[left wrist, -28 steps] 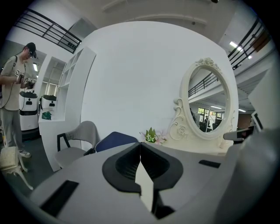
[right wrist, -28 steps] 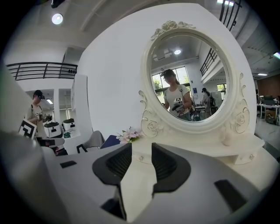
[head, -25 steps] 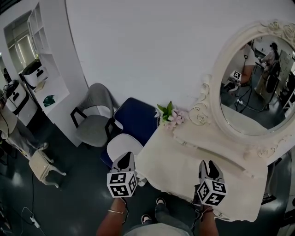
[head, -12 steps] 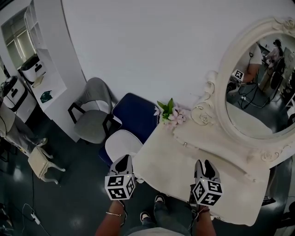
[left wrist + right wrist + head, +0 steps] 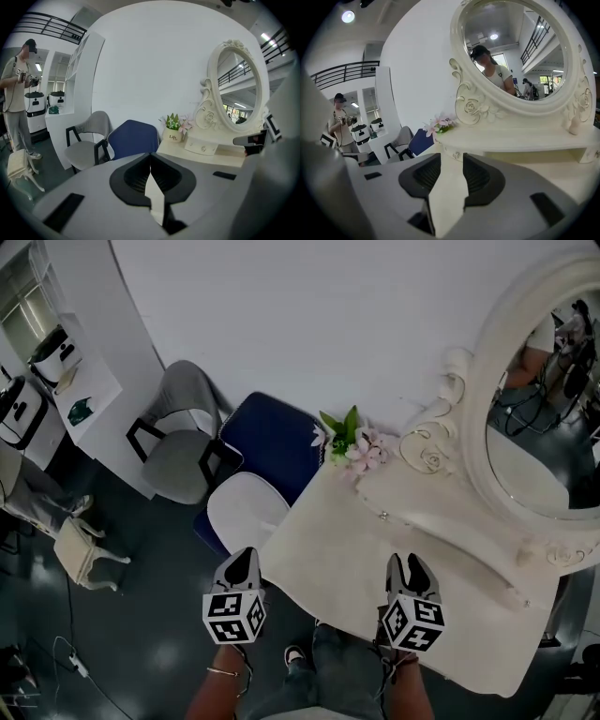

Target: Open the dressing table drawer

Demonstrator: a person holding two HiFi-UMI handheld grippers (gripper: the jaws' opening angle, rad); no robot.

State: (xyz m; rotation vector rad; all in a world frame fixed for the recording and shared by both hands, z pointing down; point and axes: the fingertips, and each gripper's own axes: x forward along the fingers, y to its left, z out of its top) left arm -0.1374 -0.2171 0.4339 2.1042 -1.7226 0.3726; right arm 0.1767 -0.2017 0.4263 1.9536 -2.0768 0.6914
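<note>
**Shifted toward the right edge since a second ago: mirror [image 5: 553, 418] and dressing table [image 5: 328, 568]; drawer untouched**

Against the head view of a second ago: mirror now cut off by the right edge, flowers [image 5: 352, 442] higher in the frame, both grippers hardly displaced at bottom centre.

Drawer [image 5: 386, 517]: taken to be the small knobbed one at the upper-left end of the raised tier under the mirror. Shut, flush with that tier. Tier's long axis diagonal, upper left to lower right, so the drawer front turned toward the bottom left of the frame. Pull judged to go that way, square to the front.

Nearer by far: right gripper [image 5: 408, 563], over the front part of the table top, just below and right of the knob in the head view. Jaws a narrow way apart, nothing between them. In the right gripper view, knob sitting at the far end of that gap. Already aimed, then; only a straight reach forward lacking.

Left gripper [image 5: 240, 559]: off the table's left edge, above dark floor, just below a white seat [image 5: 246, 512]. Jaw tips pressed together, empty. Drawer well off to the right in the left gripper view.

Farther out, toward the upper left: blue chair [image 5: 272, 451], then grey chair [image 5: 178, 442].
</note>
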